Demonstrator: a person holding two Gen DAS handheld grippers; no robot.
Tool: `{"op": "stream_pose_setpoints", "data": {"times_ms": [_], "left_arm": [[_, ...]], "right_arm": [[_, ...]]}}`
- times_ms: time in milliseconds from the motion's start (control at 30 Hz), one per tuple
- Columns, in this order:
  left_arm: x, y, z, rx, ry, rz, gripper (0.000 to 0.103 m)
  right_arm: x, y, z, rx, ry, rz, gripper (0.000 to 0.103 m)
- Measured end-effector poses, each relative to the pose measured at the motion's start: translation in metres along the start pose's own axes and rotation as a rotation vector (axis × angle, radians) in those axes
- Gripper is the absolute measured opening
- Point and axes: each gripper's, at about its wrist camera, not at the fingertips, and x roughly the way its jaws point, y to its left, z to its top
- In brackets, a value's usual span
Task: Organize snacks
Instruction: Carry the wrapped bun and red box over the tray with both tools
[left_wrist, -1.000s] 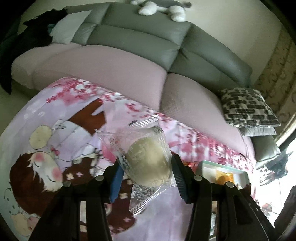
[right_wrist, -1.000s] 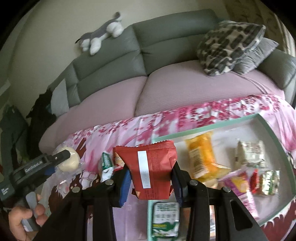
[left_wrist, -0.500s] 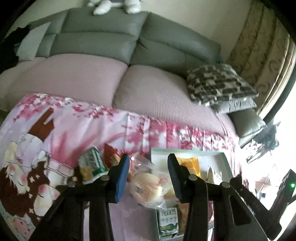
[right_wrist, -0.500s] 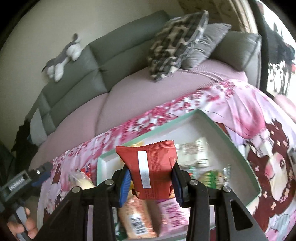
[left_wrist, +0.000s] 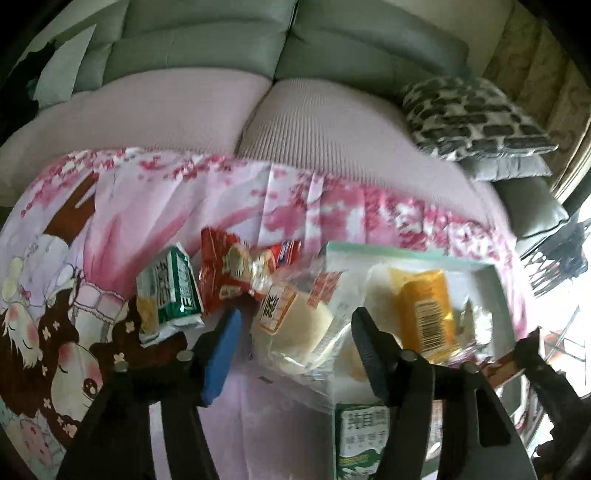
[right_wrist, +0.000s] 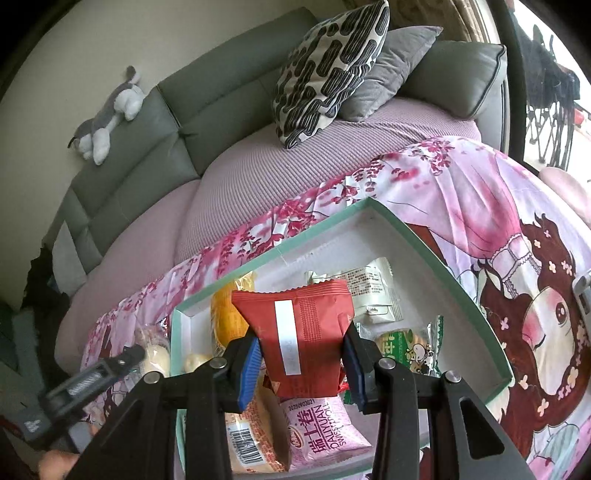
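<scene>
Pinching a red snack packet (right_wrist: 301, 341) between its two blue pads, the right hand-held gripper (right_wrist: 301, 360) is held just above the teal-rimmed box (right_wrist: 476, 295), packet upright with a white strip down its face. Underneath it, inside the box, a pink Swiss-roll packet (right_wrist: 325, 432) and a barcoded bread packet (right_wrist: 251, 439) are seen at the near end, with a green cartoon packet (right_wrist: 410, 347) to the packet's right, a white packet (right_wrist: 369, 291) toward the far wall and an orange packet (right_wrist: 227, 317) by the left wall.

The left hand-held gripper (left_wrist: 295, 332) is spread wide, and a clear-wrapped pale bun (left_wrist: 295, 325) sits between its fingers without being squeezed, pretty much at the box's left edge (left_wrist: 388, 251); whether it's resting on the rim or the cloth can't be told. Left of the box, a red wrapper (left_wrist: 229, 273) and a green-and-white carton (left_wrist: 170, 291) are lying on the pink cartoon-print cloth (left_wrist: 258, 206) over the tabletop. Another green-and-white carton (left_wrist: 364, 435) is seen at the box's near-left corner.

Beyond the box, a grey sofa (right_wrist: 207, 96) is seen with a patterned cushion (right_wrist: 328, 62) and a plush toy (right_wrist: 107, 118) on its back.
</scene>
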Motion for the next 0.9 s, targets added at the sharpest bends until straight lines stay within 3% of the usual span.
{"op": "stream_pose_setpoints", "data": {"times_ms": [133, 267, 433, 900], "left_arm": [[0.020, -0.002, -0.003, 0.003, 0.042, -0.007, 0.065], [0.028, -0.002, -0.003, 0.008, 0.023, 0.013, 0.065], [0.023, 0.004, -0.003, -0.010, 0.002, 0.014, 0.052], [-0.011, -0.010, 0.005, 0.024, -0.083, -0.027, 0.045]], "right_arm": [[0.003, 0.001, -0.001, -0.001, 0.007, 0.001, 0.042], [0.007, 0.000, -0.002, 0.003, 0.018, 0.003, 0.042], [0.009, -0.003, -0.002, 0.015, 0.021, 0.010, 0.042], [0.008, -0.006, -0.001, 0.030, 0.022, 0.018, 0.042]]}}
